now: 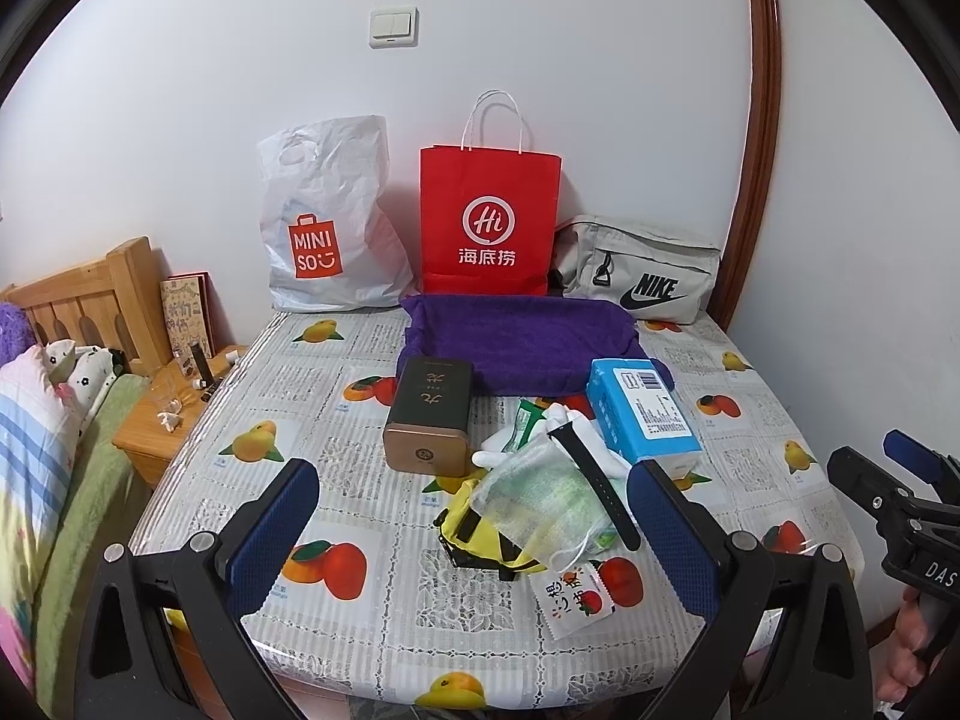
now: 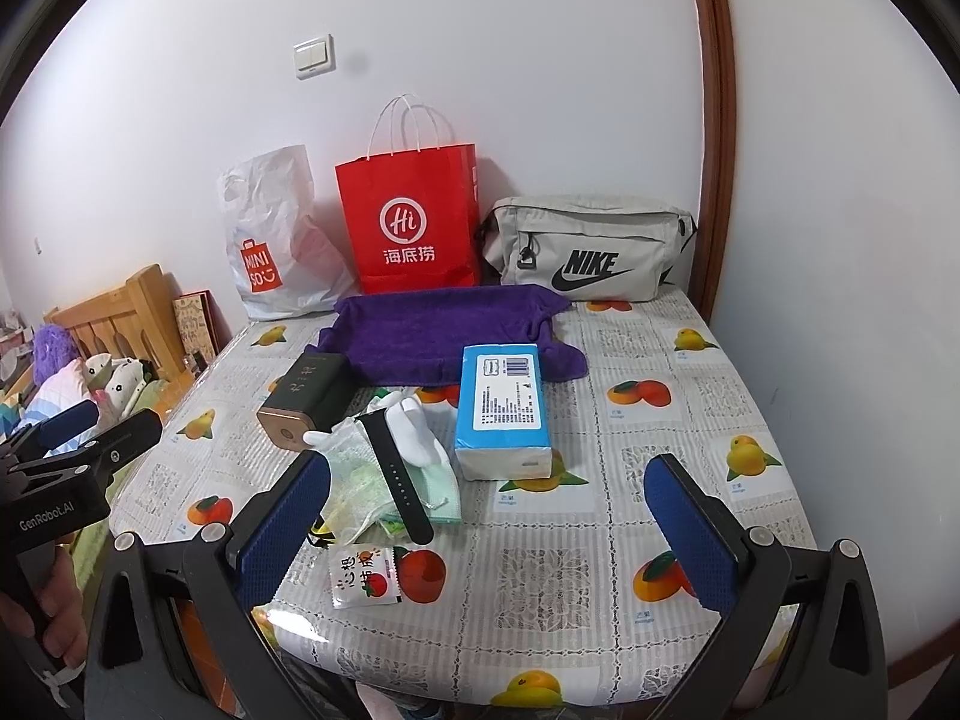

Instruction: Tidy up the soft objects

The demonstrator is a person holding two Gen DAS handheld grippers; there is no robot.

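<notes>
A purple towel (image 1: 516, 342) (image 2: 444, 330) lies spread at the back of the fruit-print table (image 1: 372, 594). In front of it, a pile holds white socks (image 2: 414, 432), a mesh pouch (image 1: 534, 498) (image 2: 354, 480), a black watch strap (image 1: 594, 486) (image 2: 399, 480), a yellow item (image 1: 480, 534) and a pale green cloth (image 2: 441, 492). My left gripper (image 1: 474, 528) hovers open just before this pile, holding nothing. My right gripper (image 2: 489, 531) is also open and holds nothing, to the right of the pile near the front edge.
A dark tin (image 1: 429, 414), a blue tissue pack (image 2: 504, 408) and a snack packet (image 2: 366, 579) lie around the pile. A Miniso bag (image 1: 324, 228), a red paper bag (image 1: 489, 222) and a Nike bag (image 2: 588, 252) line the wall. A bed (image 1: 54, 432) and nightstand (image 1: 156, 420) stand left.
</notes>
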